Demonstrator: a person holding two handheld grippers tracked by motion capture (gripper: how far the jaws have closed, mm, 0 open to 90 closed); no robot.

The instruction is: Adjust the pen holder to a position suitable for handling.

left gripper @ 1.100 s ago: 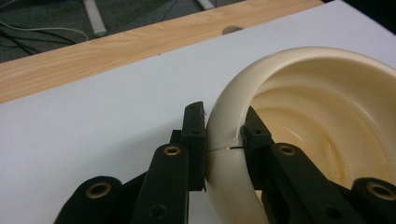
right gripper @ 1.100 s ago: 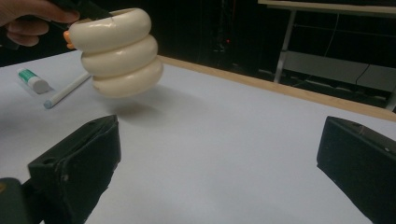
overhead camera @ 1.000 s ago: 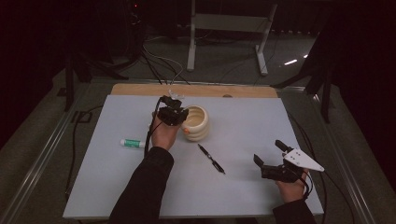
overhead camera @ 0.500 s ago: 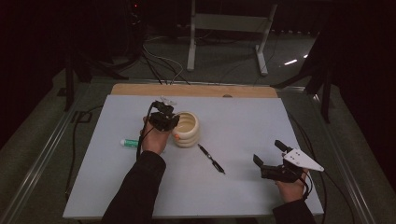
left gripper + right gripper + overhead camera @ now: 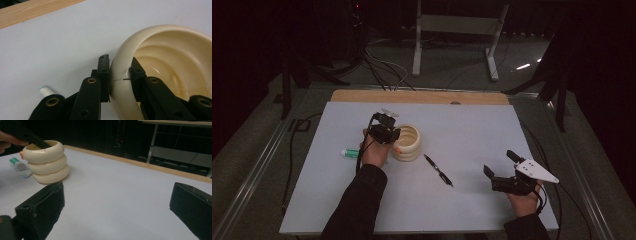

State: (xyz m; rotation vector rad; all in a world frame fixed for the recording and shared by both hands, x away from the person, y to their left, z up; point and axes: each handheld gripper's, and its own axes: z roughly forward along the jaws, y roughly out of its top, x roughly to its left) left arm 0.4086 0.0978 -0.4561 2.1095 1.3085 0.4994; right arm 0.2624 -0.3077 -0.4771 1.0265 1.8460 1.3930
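Landmark: I place everything against the cream ringed holder (image 5: 407,142), a pot of three stacked bulges standing on the white table (image 5: 472,125), left of centre.
Left gripper (image 5: 384,134): I see it clamped on the holder's rim at the side nearest the person's left hand (image 5: 374,152); in the left gripper view one jaw sits outside the wall and one inside, both pressed against the top ring (image 5: 120,82).
Right gripper (image 5: 504,172): well to the right of the holder and nearer the person, jaws spread wide with nothing between them, resting low over the table.
Pen (image 5: 438,170): lying flat just to the right of the holder and nearer the person, apart from both grippers.
Tube (image 5: 349,152): a white tube with a green end, lying just left of the holder, behind the left hand's line.
Risk, grip: I judge the hold thin, since the jaws bite only one rounded bulge of a smooth wall; a lift or tilt could let the rim slide out.
Risk, tipping: held at one side only, the holder may swing or topple if I move fast.
Risk, collision: dragging the holder sideways could knock the tube or roll the pen.
Risk, crack: a fine dark line shows on the rim between the jaws; I cannot tell whether it is a seam or a fracture.
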